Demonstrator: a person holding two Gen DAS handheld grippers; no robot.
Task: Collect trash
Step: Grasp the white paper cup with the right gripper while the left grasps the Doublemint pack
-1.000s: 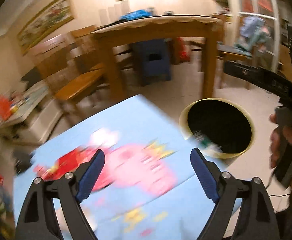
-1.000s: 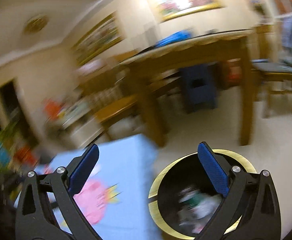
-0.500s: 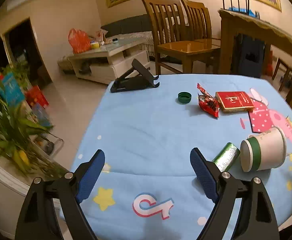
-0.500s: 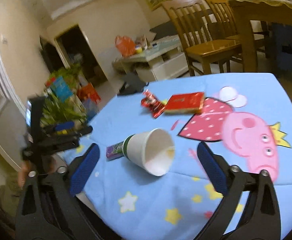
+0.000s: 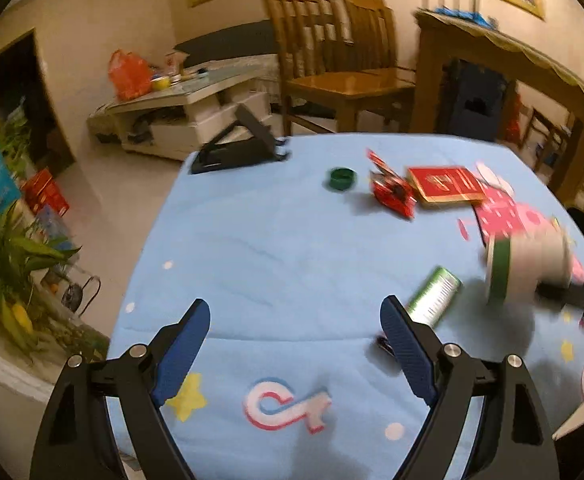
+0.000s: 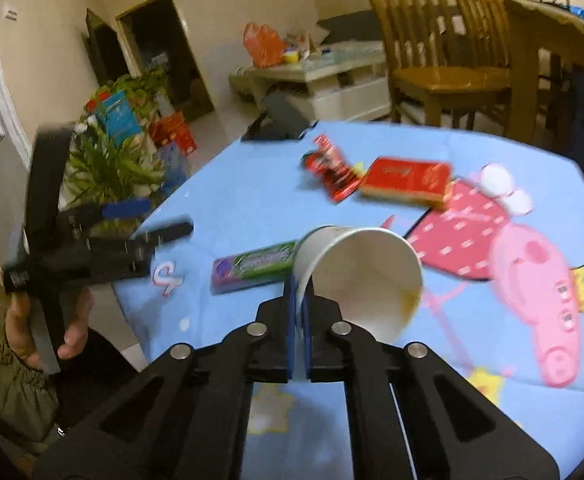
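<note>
Right gripper (image 6: 299, 300) clamps the rim wall of the paper cup (image 6: 362, 276), one finger inside, one outside; cup lies on its side at frame centre on the blue tablecloth (image 6: 492, 360). Pinch is thin, so lift slowly and keep the mouth tipped up, there looks to be residue inside. Left gripper (image 5: 294, 344) hangs open and empty, lower centre; gum pack (image 5: 434, 294) just past its right finger is the likely next pick. Red wrapper (image 5: 392, 194), green cap (image 5: 342, 178) wait upper right
</note>
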